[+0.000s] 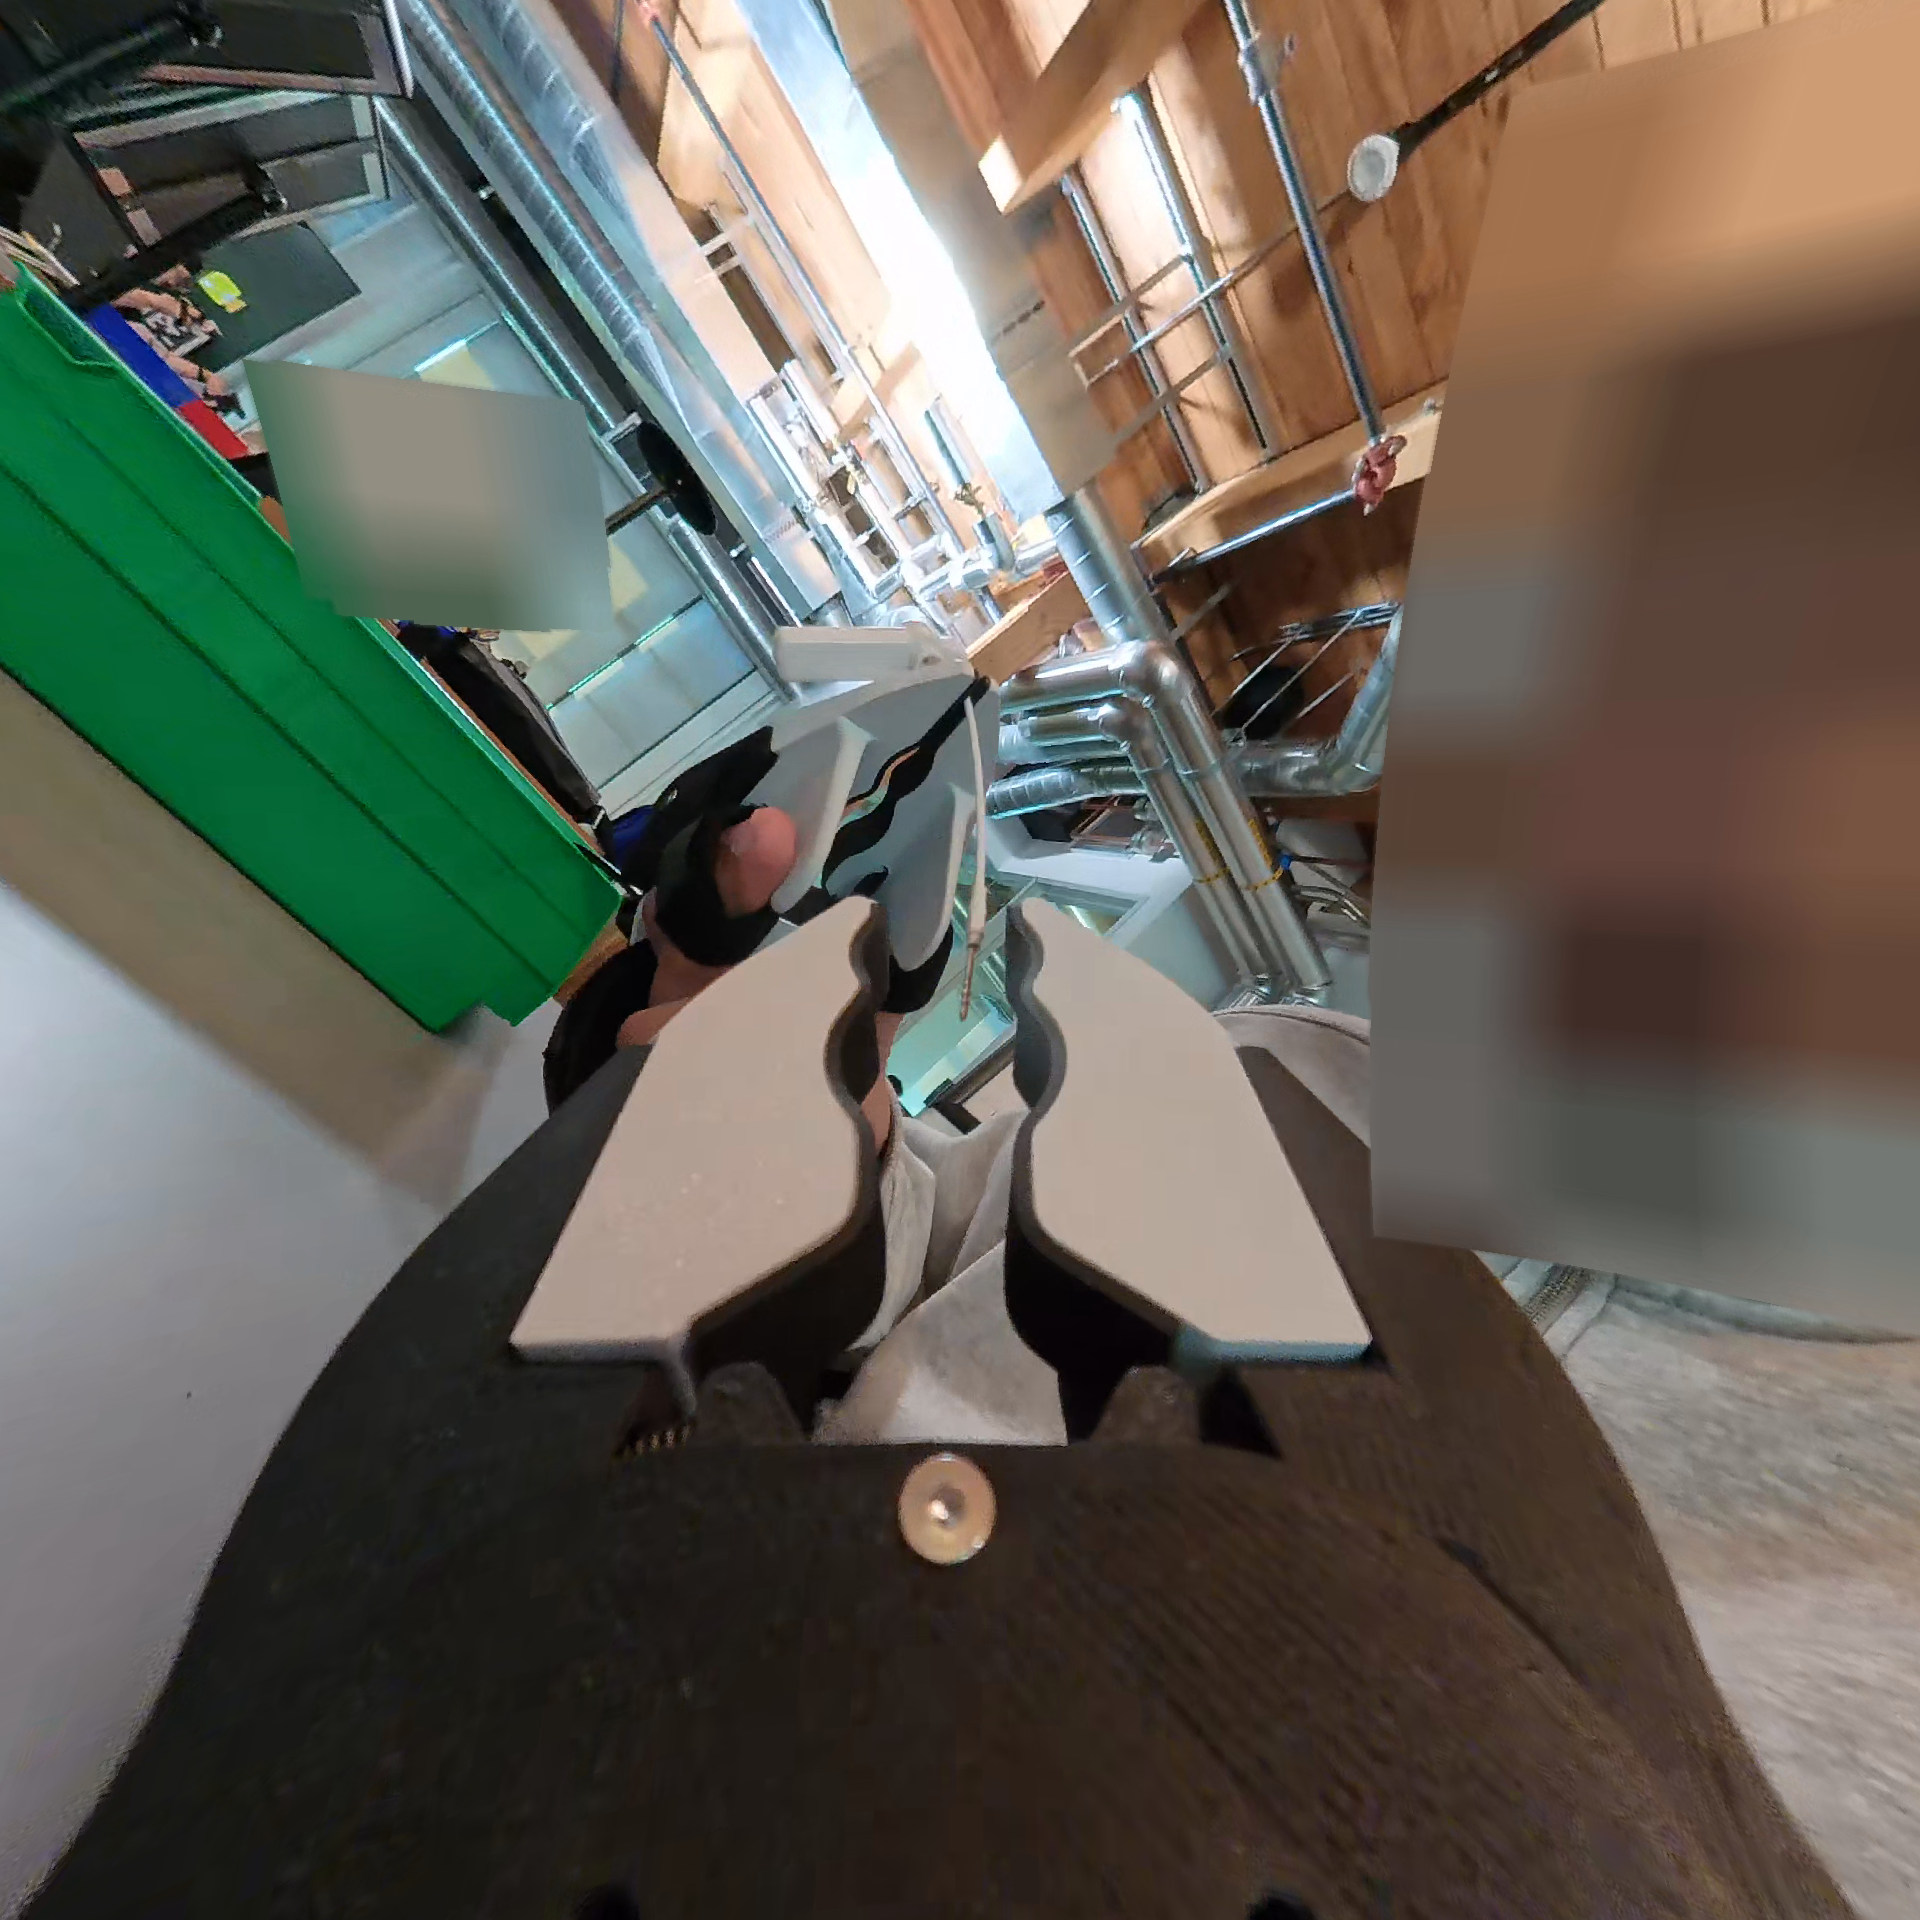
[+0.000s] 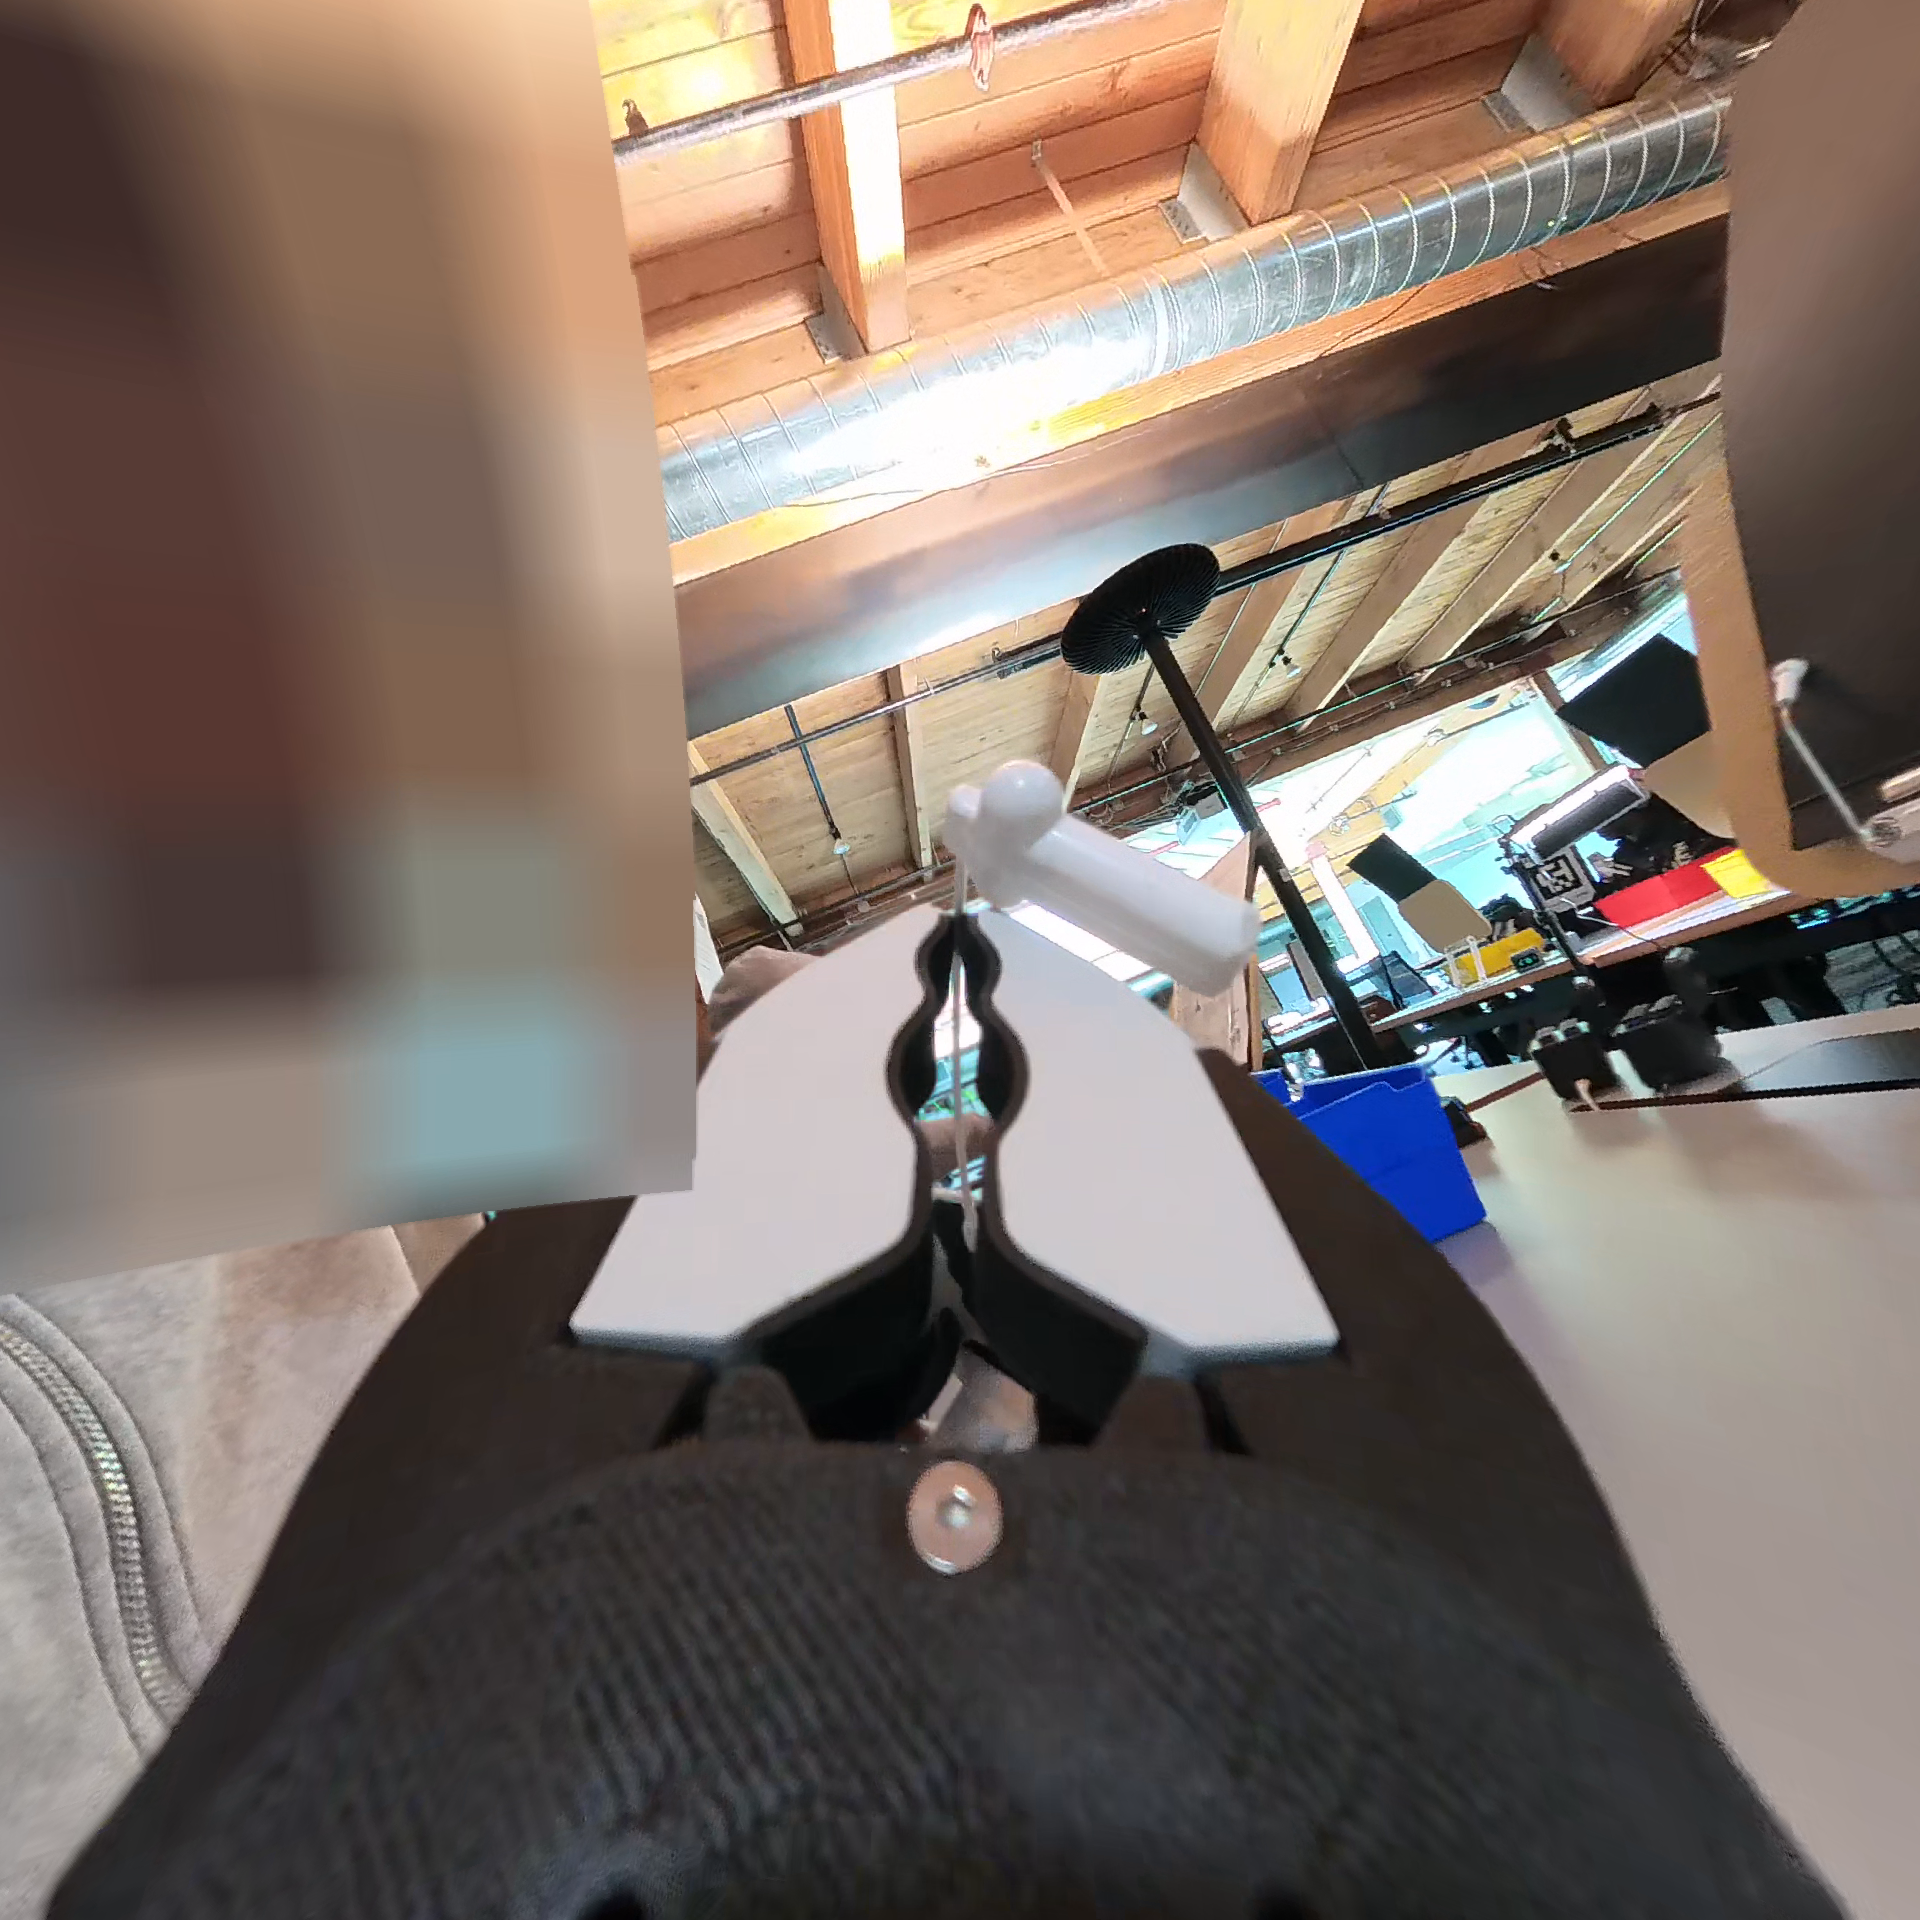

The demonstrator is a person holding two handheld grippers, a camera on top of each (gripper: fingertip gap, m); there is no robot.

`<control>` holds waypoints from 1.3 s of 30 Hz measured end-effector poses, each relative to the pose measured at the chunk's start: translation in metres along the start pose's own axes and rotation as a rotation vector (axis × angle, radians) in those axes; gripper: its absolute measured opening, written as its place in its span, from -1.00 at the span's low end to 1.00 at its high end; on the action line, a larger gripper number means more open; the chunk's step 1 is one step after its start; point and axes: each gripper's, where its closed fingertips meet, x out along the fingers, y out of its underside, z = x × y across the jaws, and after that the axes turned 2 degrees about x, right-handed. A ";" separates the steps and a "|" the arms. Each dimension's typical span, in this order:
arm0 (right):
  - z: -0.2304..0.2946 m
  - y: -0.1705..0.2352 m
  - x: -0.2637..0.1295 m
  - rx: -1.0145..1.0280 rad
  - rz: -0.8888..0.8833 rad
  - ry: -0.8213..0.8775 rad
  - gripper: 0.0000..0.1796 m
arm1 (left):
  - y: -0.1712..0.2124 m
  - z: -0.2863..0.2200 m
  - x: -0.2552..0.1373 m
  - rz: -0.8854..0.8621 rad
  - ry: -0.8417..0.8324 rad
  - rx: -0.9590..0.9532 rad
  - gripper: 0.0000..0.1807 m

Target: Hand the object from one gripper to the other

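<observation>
Your right gripper (image 2: 961,935) has its jaws pinching the thin cord of the white tag (image 2: 1101,894), so the body rides above the tips. Your left gripper (image 1: 945,925) waits, jaws spread, either side of the cord's dangling end (image 1: 975,862), positioned to receive.

Hand-held gripper (image 1: 943,914) — grey wavy fingers (image 1: 727,1122), black body — silver screw (image 1: 945,1509).

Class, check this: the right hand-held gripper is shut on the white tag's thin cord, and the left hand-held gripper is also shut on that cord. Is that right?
Not quite. The right hand-held gripper is shut on the thin cord of the white tag, but the left hand-held gripper is open, its fingers either side of the cord's free end without closing on it. The left wrist view shows this.
</observation>
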 end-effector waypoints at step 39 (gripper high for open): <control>-0.014 0.089 -0.009 0.063 0.634 0.066 -0.80 | -0.060 -0.012 -0.035 0.158 -0.431 0.698 -0.98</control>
